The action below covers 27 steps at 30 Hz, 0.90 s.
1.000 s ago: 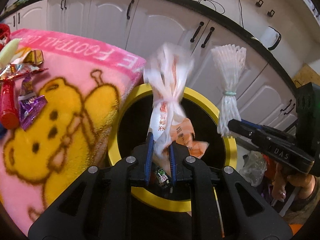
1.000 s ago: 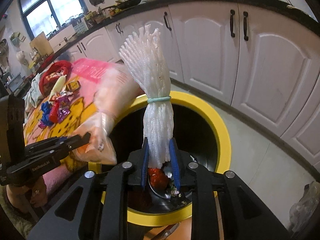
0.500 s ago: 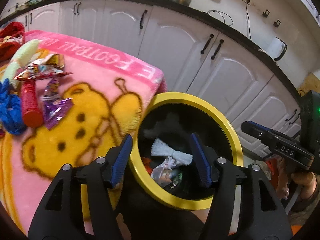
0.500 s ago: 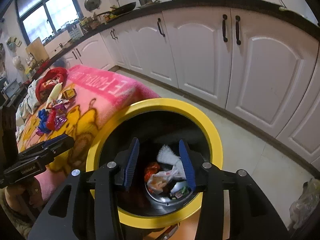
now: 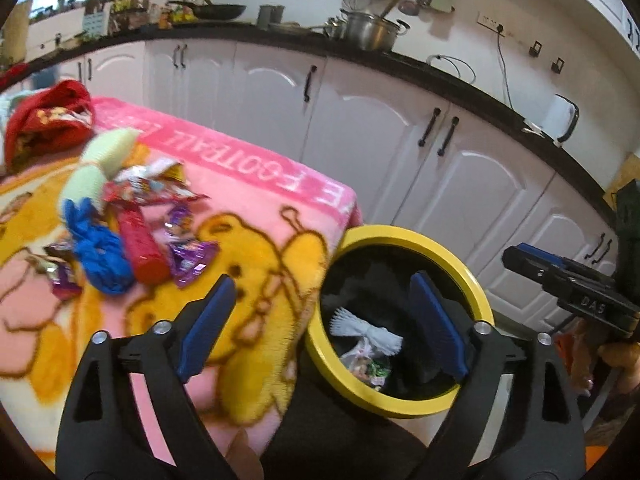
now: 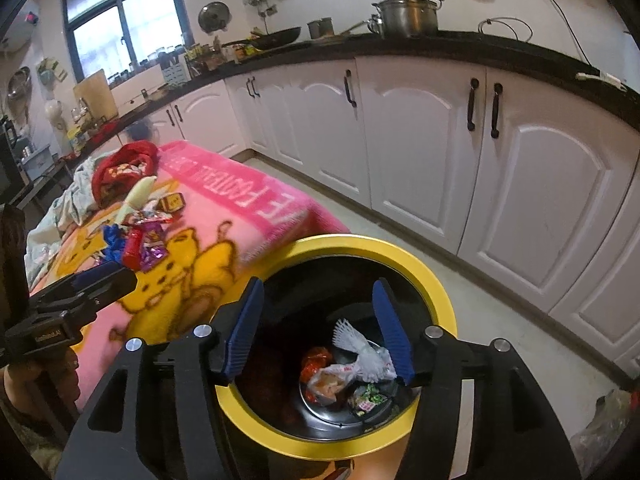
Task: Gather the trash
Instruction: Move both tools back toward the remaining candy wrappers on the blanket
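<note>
A black bin with a yellow rim stands beside a table under a pink blanket. Inside the bin lie a white foam net, a plastic bag and wrappers. My left gripper hovers over the bin's left rim, jaws opening wide, nothing between them. Over the bin mouth my right gripper is also opening and empty. On the blanket remain a red tube, blue crumpled plastic, purple wrappers and a pale green foam piece.
White cabinets under a black counter run behind the bin. A red cloth bag sits at the blanket's far end. A clear plastic bag lies on the tiled floor at right.
Both grippers let go: the plastic bag and the white foam net dropped into the bin. Both jaws widened, and both hands rose; the left view swung toward the blanket.
</note>
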Tool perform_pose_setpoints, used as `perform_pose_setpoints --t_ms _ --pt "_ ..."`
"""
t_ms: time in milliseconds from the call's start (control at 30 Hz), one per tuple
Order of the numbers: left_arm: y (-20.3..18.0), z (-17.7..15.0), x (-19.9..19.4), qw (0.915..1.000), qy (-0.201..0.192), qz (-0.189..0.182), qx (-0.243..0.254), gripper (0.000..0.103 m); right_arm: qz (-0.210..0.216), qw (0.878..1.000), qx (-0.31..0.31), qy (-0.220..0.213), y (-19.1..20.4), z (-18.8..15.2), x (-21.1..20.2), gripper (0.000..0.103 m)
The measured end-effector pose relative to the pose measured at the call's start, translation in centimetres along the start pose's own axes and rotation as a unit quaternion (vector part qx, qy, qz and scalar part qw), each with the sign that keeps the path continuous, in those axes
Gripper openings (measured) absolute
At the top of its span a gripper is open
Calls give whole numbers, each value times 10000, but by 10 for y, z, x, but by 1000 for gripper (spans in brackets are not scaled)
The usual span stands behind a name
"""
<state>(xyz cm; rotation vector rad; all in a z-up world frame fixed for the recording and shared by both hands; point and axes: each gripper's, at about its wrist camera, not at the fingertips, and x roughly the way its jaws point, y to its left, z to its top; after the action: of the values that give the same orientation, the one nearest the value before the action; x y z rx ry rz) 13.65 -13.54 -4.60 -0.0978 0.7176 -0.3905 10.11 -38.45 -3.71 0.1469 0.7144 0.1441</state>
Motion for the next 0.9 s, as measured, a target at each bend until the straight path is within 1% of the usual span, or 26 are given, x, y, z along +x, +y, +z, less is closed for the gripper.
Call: perform_pose_setpoints --t_ms 33,100,267,467,567,733,900 --pt "2 1 -4 10000 -44 13 -27 92 8 10000 -21 -23 3 1 -2 58" --pt "7 2 -11 9999 -131 94 -38 92 20 9999 -75 -99 9 5 -6 64" --pt "20 3 -27 9991 -301 266 -129 92 87 9996 -122 -238 25 12 -12 72" --pt "38 4 -47 9975 -497 425 -258 92 248 9985 -344 -353 52 16 -16 74" --pt "46 4 -55 9968 -555 485 -324 92 280 9979 -439 -373 64 17 -17 78" --pt "59 2 -70 9948 -691 636 -390 92 332 9964 -653 -423 86 21 -20 81" --pt "72 0 -81 9928 -789 751 -493 92 436 9946 -835 -436 108 21 -20 82"
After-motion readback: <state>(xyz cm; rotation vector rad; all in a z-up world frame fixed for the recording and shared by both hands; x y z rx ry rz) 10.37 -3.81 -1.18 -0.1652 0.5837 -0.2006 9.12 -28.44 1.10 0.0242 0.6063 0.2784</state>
